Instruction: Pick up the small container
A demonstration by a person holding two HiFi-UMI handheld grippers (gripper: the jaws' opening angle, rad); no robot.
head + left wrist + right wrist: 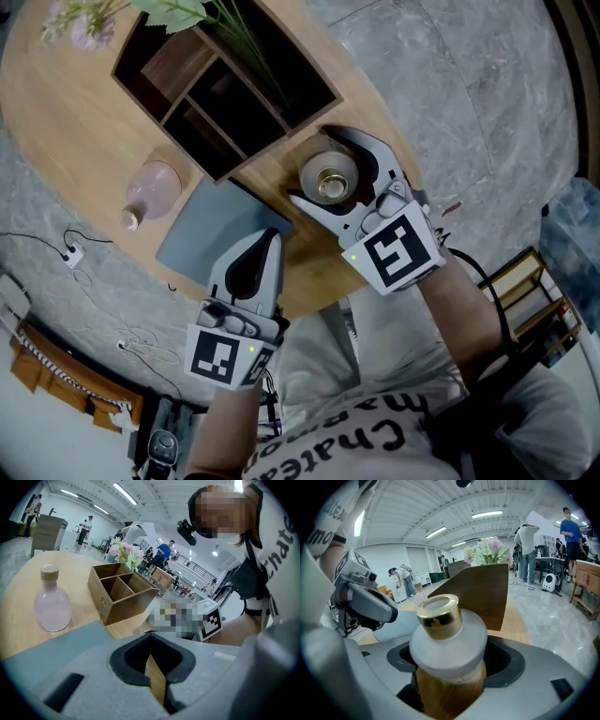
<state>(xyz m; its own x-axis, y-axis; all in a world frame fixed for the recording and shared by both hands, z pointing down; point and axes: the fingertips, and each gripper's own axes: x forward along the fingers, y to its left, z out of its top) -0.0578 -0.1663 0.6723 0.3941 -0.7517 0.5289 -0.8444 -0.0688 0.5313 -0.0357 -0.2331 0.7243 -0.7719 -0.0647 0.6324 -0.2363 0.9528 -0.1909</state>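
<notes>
Head view: by the table's [75,122] near edge, the small container [330,181] stands upright between the right gripper's [310,165] wide-open jaws. The left gripper [270,239] is farther off.

Left gripper view: jaws together, empty.

Right gripper view: the gold cap [438,611] is dead ahead, ungripped.

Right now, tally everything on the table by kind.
Bottles: 2 (frosted bottle, pink bottle)
Box: 1
Mat: 1
Flower bunch: 1
Total: 5
</notes>
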